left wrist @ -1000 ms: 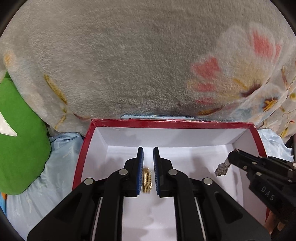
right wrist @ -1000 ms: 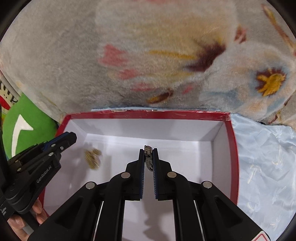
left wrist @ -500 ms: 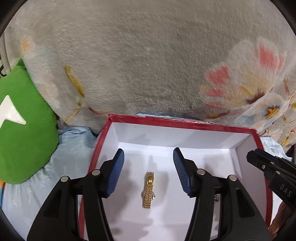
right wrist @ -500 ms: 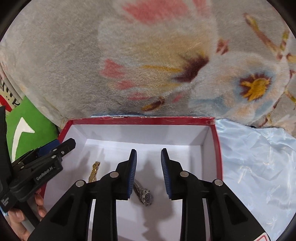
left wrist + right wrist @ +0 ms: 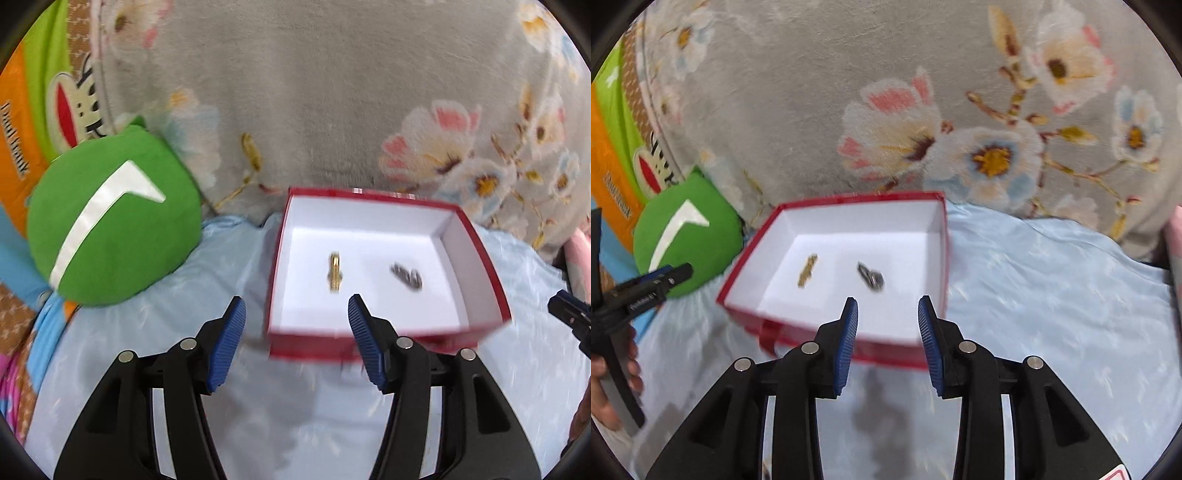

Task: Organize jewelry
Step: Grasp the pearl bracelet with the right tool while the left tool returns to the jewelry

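- Left wrist view: left gripper is standing spread, blue ribbed pads empty, jaws having just been opening with nothing between them; it is hovering over the pale blue satin sheet, short of the near wall of the red cardboard box with white lining.
- Gold link-band watch is lying on the box floor toward its left wall; dark silver metal watch is lying well apart, toward the right wall.
- Right gripper is showing only as a black tip at the right edge.
- Green round plush cushion with white chevron is sitting beside the box's left wall; grey floral fleece blanket is backing the far wall.
- Right wrist view: right gripper is standing partly spread and empty, jaws having just been opening, over the box's near wall.
- Both watches are resting inside, so I judge this drop-off done.
- Risk: either gripper swinging low could clip the light box's near wall and tip or slide it on the slick sheet, spilling the watches.
- Writing: white lettering on the left gripper's body, seen at the left edge, and print on the orange cartoon fabric are too blurred to read.
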### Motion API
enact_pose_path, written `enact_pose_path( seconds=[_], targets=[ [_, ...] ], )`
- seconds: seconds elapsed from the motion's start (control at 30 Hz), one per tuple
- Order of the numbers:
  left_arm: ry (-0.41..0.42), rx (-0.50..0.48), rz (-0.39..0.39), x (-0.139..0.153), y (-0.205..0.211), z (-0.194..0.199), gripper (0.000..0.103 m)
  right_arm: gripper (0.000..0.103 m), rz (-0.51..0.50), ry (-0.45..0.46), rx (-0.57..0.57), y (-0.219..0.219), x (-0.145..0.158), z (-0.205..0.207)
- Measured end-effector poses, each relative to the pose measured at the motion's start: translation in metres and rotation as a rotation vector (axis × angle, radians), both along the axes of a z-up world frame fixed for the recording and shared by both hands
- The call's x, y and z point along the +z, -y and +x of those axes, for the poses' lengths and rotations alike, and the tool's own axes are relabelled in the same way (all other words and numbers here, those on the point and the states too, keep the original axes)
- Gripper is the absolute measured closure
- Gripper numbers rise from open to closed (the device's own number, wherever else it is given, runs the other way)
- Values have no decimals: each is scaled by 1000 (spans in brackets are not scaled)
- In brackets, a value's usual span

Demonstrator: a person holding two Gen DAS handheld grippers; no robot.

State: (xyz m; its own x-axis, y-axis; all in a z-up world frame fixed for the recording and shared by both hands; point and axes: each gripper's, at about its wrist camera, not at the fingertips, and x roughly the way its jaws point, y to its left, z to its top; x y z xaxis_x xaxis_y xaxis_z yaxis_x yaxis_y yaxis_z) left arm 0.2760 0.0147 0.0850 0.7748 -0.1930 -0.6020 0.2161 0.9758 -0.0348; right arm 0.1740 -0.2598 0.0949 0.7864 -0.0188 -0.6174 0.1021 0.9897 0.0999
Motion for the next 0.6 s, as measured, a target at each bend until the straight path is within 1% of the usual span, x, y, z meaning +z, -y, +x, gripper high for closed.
enact_pose_path(
  seconds=[0.1,0.13,0.2,0.3,0.37,0.43,0.6],
  targets=[
    [-17,0,27,-15,-13,-44,47,70,-33,-29,-19,-8,-17,-47],
    [-27,-1,32,-21,-16,-56,45,70,-28,-46,-23,-10,-25,-63],
    [-73,-4,28,-37,-22,-83,43,70,2,-81,-23,-12,-43,-90],
    [-149,-18,-8,-62,-26,-113,43,70,46,-134,-36,-18,-67,-123],
    [-202,-27,-41,-79,-26,-130,43,70,48,-161,-43,-24,-81,-142],
    [-234,-33,-56,-92,-23,-145,43,70,39,-182,-49,-30,-92,-156],
    [-281,-58,-45,-115,-8,-173,43,70,67,-241,-40,-38,-116,-175]
  ],
)
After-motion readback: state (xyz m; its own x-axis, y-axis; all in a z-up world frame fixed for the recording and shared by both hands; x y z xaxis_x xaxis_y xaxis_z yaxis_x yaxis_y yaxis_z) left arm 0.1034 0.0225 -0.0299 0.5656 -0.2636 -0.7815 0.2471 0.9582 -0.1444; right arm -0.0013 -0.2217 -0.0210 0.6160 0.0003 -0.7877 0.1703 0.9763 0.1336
